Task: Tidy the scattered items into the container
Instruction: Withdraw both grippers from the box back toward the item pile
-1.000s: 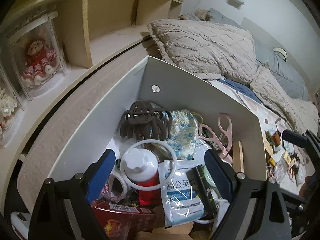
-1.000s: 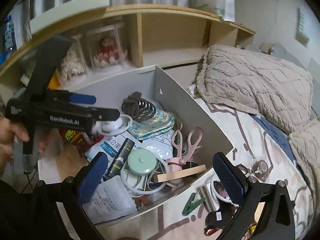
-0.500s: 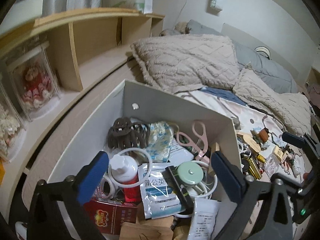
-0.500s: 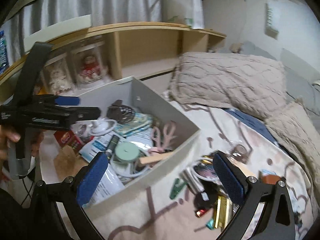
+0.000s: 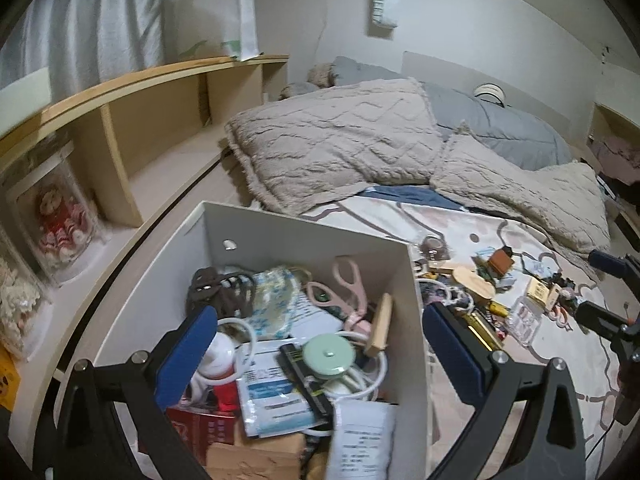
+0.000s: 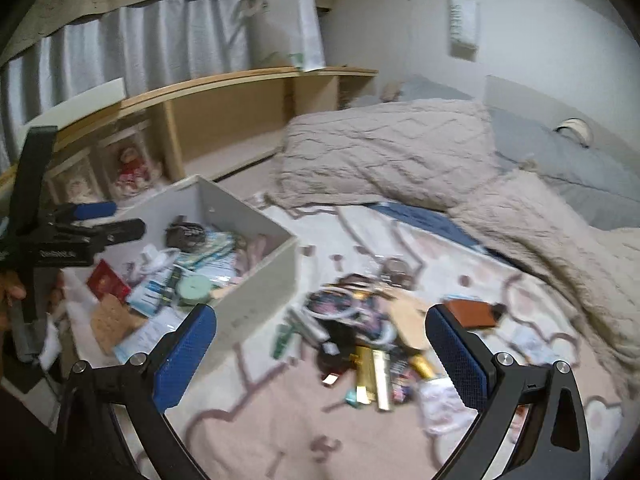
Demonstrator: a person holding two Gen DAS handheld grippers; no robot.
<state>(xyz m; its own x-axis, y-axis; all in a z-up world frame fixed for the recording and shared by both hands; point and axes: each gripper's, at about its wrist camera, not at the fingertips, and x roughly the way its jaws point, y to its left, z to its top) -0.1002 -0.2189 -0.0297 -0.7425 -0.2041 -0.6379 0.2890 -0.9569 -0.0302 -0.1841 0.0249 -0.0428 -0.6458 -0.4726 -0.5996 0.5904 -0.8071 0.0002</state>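
Note:
A white box (image 5: 312, 236) (image 6: 256, 304) sits on the bed, filled with several items: a brown hair claw (image 5: 218, 294), pink scissors (image 5: 346, 288), a mint round tin (image 5: 328, 356), a red packet (image 6: 108, 282). My left gripper (image 5: 320, 356) is open and empty above the box's near end; it also shows in the right wrist view (image 6: 100, 220). A pile of scattered small items (image 6: 364, 332) (image 5: 480, 292) lies on the bedsheet right of the box. My right gripper (image 6: 320, 354) is open and empty, above and short of that pile.
Beige quilted pillows (image 5: 340, 144) and a grey duvet (image 5: 504, 128) lie beyond the box and pile. A wooden shelf unit (image 5: 152, 120) with dolls in clear cases (image 5: 60, 220) runs along the left. Patterned bedsheet (image 6: 280, 420) spreads in front of the pile.
Both grippers have pulled back and up from the box. The right gripper has swung right, from the box to over the scattered pile. Both stayed open.

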